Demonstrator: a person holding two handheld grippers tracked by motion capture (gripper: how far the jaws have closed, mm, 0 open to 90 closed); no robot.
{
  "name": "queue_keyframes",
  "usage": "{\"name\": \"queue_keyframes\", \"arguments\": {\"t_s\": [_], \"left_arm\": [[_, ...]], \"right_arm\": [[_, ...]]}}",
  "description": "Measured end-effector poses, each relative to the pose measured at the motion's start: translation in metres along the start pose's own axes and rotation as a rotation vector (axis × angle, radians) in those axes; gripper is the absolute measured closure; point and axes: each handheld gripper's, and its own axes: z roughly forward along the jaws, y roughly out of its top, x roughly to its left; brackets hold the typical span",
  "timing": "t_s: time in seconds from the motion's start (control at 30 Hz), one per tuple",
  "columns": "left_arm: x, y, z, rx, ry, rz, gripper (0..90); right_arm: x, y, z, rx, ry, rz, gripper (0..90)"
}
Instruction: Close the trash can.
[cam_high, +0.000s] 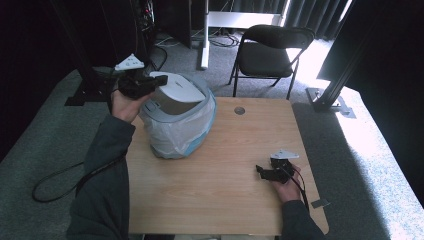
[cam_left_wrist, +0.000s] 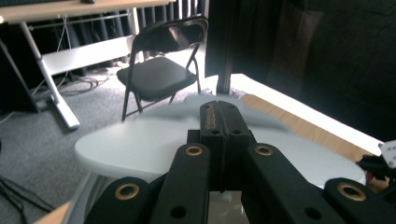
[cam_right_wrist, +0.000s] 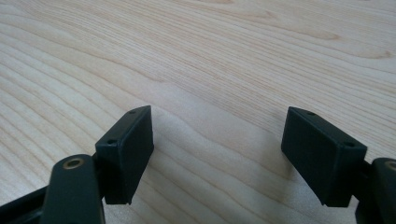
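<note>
Wood grain of the table (cam_right_wrist: 210, 56) lies under our right gripper (cam_high: 268, 173) at about four o'clock, its jaws spread wide with nothing between them. Farther off, at ten o'clock, our left gripper (cam_high: 150, 82) has its jaws pressed together above the grey swing lid (cam_left_wrist: 140, 144) of the bag-lined bin (cam_high: 180, 127).

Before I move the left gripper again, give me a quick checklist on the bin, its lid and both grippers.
1. Left gripper jaws shut with nothing between them: ok.
2. Left gripper over the lid: ok; whether it touches, cannot tell.
3. Bin upright on the table: ok.
4. Bag around the bin's outside: ok.
5. Right gripper open, empty, away from the bin: ok.
6. Lid fully seated: cannot tell.
</note>
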Motion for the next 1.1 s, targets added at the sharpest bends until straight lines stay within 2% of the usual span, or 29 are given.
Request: {"name": "queue_keyframes", "arguments": {"t_s": [0.33,0.8,1.0,1.1], "left_arm": [[0.003,-0.029,-0.009,-0.039,-0.022,-0.054,90.0],[0.005,-0.052,-0.014,-0.072,-0.025,-0.081,90.0],[0.004,-0.058,-0.012,-0.045,-0.012,-0.066,90.0],[0.006,-0.061,-0.012,-0.068,-0.024,-0.079,90.0]], "right_arm": [[0.000,0.000,0.000,0.000,-0.002,0.001,24.3],[0.000,0.000,0.000,0.001,-0.003,0.000,24.3],[0.000,0.000,0.000,0.001,-0.004,0.000,24.2],[0.000,0.000,0.000,0.001,-0.004,0.000,24.2]]}}
